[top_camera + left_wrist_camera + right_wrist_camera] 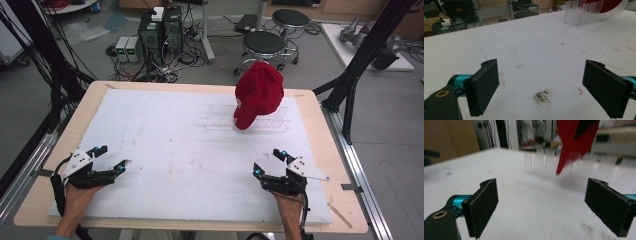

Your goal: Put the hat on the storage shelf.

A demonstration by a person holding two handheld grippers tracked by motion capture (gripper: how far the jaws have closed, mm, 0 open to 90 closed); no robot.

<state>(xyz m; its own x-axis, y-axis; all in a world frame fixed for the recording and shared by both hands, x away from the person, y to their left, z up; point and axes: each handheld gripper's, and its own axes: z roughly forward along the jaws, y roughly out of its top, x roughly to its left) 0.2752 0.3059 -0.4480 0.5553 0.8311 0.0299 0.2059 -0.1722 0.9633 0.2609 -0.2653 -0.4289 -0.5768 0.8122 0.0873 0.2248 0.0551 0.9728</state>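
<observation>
One red cap (pixel 259 94) sits propped on a clear slotted rack (pixel 248 120) at the far right of the desk (pixel 165 145), its brim hanging down, seemingly parked there for display. Well apart, near the front edge, the right claw (pixel 270 162) and left claw (pixel 111 158) gape wide, holding nothing.

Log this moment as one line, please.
red cap: propped on clear rack | left hand-held gripper: open, empty | right hand-held gripper: open, empty

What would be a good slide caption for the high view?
Red cap perched on a clear slotted rack, both hand-held tools open and empty.
</observation>
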